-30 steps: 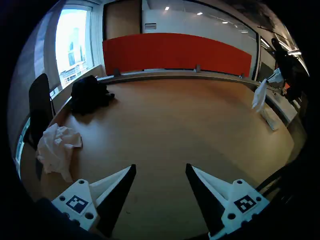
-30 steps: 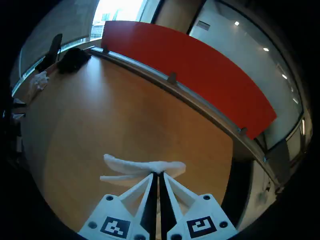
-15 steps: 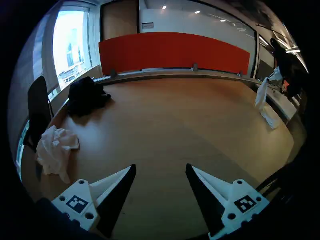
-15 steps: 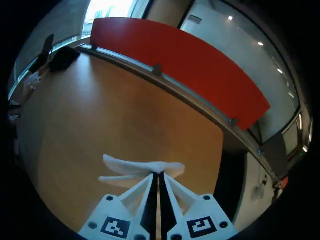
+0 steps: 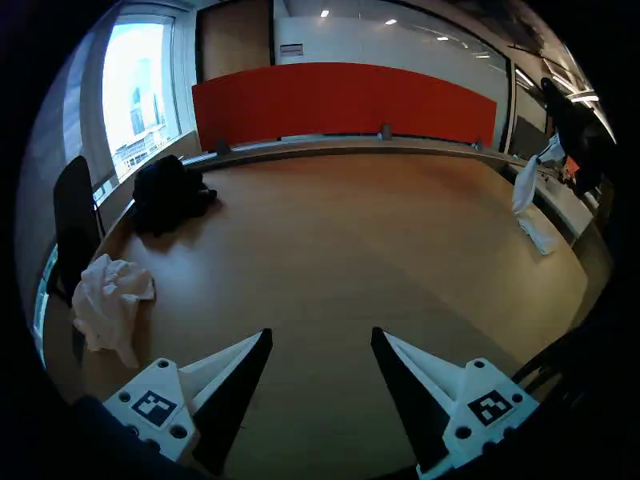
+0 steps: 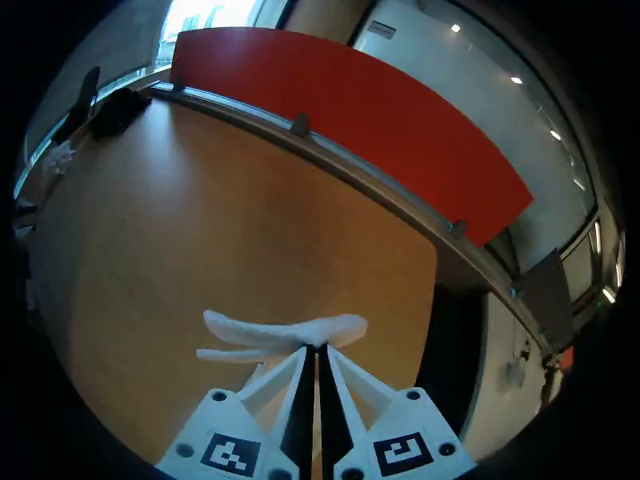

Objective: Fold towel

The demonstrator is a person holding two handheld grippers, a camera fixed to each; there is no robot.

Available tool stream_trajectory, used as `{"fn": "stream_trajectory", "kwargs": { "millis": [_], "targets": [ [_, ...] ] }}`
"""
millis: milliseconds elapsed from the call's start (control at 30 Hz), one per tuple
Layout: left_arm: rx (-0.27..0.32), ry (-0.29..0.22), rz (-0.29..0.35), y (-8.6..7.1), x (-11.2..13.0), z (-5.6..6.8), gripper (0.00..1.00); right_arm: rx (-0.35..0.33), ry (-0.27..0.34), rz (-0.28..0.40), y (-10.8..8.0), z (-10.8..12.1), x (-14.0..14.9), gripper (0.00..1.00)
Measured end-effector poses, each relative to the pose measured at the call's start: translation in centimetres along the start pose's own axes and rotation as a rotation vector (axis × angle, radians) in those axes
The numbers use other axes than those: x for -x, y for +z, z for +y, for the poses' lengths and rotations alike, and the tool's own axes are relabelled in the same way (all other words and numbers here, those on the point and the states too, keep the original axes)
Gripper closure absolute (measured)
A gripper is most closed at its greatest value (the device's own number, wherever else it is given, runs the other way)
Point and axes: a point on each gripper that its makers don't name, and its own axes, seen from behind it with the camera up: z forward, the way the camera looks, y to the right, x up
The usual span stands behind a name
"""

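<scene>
My right gripper is shut on a white towel, whose pinched edge spreads out just beyond the fingertips above the wooden table. In the left gripper view the same towel hangs at the far right, trailing down onto the table edge from the other gripper. My left gripper stands open over the wooden table, with nothing between its fingers. A second crumpled white towel lies at the table's left edge, left of my left gripper.
A black bag or garment sits at the far left of the table near the window. A red partition runs along the table's back edge. A dark chair stands at the left. The table ends at the right.
The right gripper has shifted with the towel, so the table's right edge has come closer in its view. The left gripper has barely moved.
</scene>
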Motion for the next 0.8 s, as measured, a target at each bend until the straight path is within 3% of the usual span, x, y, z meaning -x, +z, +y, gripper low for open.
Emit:
{"fn": "stream_trajectory", "kwargs": {
  "millis": [300,800],
  "targets": [
    [0.01,0.009,0.002,0.2,-0.4,0.3,0.08,0.017,0.04,-0.02,-1.4,0.5,3.1,0.98],
    [0.018,0.025,-0.011,0.0,0.1,0.4,0.08,0.01,0.193,-0.137,-2.0,-0.6,13.8,0.98]
  ]
}}
